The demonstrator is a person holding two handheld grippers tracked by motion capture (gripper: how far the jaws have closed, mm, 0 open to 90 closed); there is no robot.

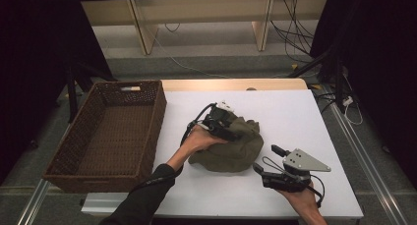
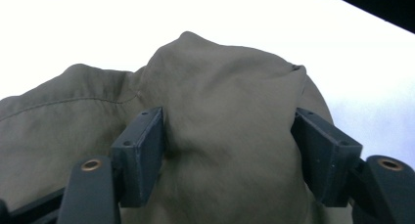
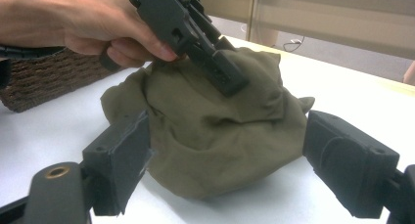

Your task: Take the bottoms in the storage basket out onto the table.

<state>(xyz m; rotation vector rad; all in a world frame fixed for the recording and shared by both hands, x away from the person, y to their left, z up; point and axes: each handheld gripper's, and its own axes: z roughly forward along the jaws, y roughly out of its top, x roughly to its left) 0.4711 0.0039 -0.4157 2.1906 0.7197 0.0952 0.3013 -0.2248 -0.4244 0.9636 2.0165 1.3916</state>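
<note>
bulging between left claw [image 2: 230,150]: olive cloth [image 2: 230,87]

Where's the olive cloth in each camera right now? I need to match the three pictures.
High view: olive cloth bunched mid-table, right of the wicker basket.
Left gripper view: a fold of it stands between that gripper's spread jaws.
Right gripper view: centre, beyond its own jaws.
Shared landmark: the white tabletop.

Left gripper [image 1: 230,128]: tips buried in the cloth [image 1: 231,146] in the high view. Cloth's near edge cut off at the bottom of the left gripper view. Basket [image 3: 44,82]: cropped at the right gripper view's left edge. Both forearms leave the high view's bottom.
</note>
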